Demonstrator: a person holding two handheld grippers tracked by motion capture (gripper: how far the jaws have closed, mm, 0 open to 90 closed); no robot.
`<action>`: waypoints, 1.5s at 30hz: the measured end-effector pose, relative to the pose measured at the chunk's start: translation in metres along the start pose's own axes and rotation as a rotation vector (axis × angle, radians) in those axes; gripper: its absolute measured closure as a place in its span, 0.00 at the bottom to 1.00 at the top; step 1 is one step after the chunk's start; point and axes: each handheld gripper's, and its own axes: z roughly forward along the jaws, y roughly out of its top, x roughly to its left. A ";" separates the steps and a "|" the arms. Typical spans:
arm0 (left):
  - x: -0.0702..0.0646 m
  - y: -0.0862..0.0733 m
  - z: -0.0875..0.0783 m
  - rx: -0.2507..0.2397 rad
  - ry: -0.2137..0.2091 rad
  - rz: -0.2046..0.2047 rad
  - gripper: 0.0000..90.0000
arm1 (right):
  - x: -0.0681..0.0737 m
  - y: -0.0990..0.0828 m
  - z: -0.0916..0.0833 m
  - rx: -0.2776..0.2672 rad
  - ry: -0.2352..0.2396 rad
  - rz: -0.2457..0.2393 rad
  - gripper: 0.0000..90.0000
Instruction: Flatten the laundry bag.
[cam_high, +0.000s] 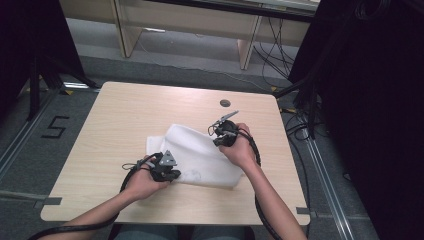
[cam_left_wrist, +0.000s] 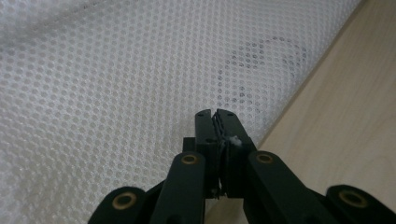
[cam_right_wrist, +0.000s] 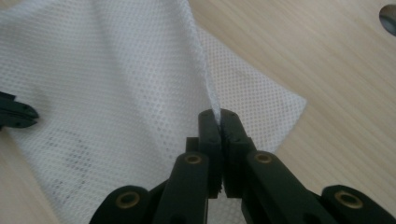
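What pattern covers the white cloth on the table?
White mesh cloth: fine dotted perforations, clearest in left gripper view.

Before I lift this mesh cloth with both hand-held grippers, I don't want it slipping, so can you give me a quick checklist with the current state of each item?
1. Right hand-held gripper clamped on the mesh cloth: ok, the jaws are shut on a raised fold.
2. Left hand-held gripper clamped on the cloth: cannot tell; the jaws are shut with a white scrap between them, but how much cloth it holds is unclear.
3. The two grips are apart: ok, near edge and far side in the high view.
4. Cloth free of other things: ok, nothing lies on it.
5. Cloth fully on the table: ok.
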 end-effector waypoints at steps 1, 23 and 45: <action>0.001 0.000 0.001 -0.005 0.006 -0.013 0.97 | 0.001 0.001 -0.002 -0.016 -0.005 -0.017 1.00; 0.001 0.008 0.002 0.025 -0.017 0.016 0.99 | 0.013 -0.001 -0.031 -0.077 0.039 0.002 0.99; 0.014 0.007 0.005 -0.010 0.027 0.015 0.98 | 0.032 0.004 -0.043 -0.157 0.039 -0.102 0.99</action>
